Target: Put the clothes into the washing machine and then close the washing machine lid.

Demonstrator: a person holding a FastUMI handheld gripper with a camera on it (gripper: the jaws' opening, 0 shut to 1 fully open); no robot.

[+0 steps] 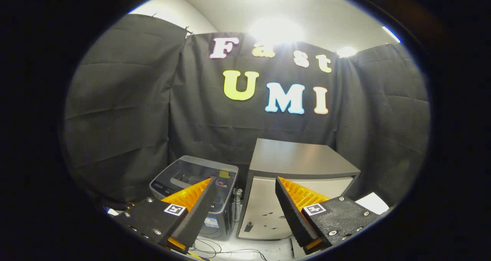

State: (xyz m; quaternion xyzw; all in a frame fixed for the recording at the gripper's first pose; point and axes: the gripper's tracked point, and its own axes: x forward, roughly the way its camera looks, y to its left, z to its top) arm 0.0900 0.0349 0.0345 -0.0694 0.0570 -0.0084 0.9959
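Tool (243,207) held high and well back, fingers spread wide, nothing between them. It looks forward across the booth toward two appliances standing side by side against the black cloth wall.

Washing machine (195,184): small top-loader, dark grey body, see-through lid lying flat over the tub. It stands beyond the left finger, whose tip overlaps its front right corner in the view. A control strip runs along the near top edge. Through the lid some small coloured shapes show, yellowish and purplish; whether cloth or stickers, cannot tell. No clothes can be made out on the floor or on the machines from here.

To the right of the washer, just beside it, a squat grey cabinet (299,165) with a pale front door, standing ahead of the gap between the fingers and beyond the right finger. A hose or pipe (238,199) runs in the narrow slot between the two. Cables (215,249) lie on the pale floor below. A white sheet (372,202) sits past the right finger.

Judgement: lid down with no loose clothes fits either a load already in and shut, or clothes lying somewhere not seen. The key relation: the washer lies ahead and left of the tool's midline, below its level, so any approach means swinging left and down.
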